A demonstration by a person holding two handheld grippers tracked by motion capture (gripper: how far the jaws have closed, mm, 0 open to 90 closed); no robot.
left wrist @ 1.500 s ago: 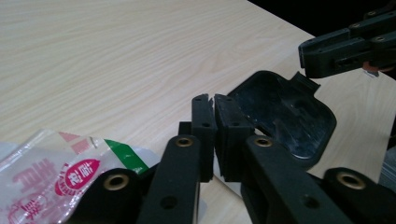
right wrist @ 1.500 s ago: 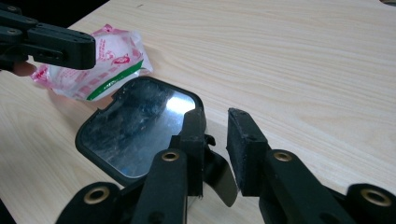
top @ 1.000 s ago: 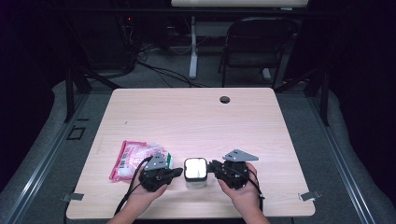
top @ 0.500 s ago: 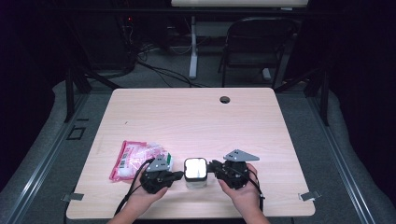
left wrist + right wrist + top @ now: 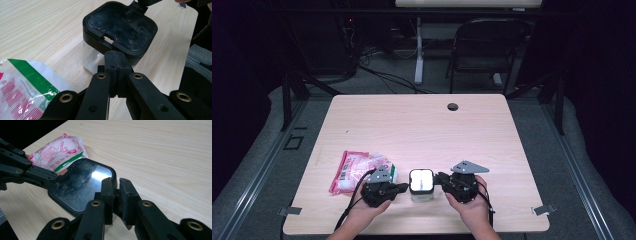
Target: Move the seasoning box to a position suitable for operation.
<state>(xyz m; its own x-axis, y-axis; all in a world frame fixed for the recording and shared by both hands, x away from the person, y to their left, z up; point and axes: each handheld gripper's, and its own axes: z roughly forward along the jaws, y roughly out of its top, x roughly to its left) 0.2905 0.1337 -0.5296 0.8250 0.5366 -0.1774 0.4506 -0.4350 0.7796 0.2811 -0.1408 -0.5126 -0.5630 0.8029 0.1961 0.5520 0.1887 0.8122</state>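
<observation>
A dark room with a folding chair (image 5: 484,47) and floor cables lies behind a pale wooden bench (image 5: 422,135). High view: a clear container with a black lid (image 5: 421,184) stands near the bench's front edge, between the left tongs (image 5: 403,188) and the right tongs (image 5: 439,179), which meet it from opposite sides, apparently to steady it while the lid is worked. A pink and white packet (image 5: 360,170) lies just left of it, partly under the left hand.

Left gripper view: the left tongs (image 5: 115,58) are shut tight, tips pressed against the lid's front rim below a small latch notch (image 5: 108,39). The container's contents are too blurred to name.

Right gripper view: the right tongs (image 5: 115,188) stand narrow, pinching the lid's edge (image 5: 113,178); the container body is hidden beneath the lid. The packet's print is unreadable.
</observation>
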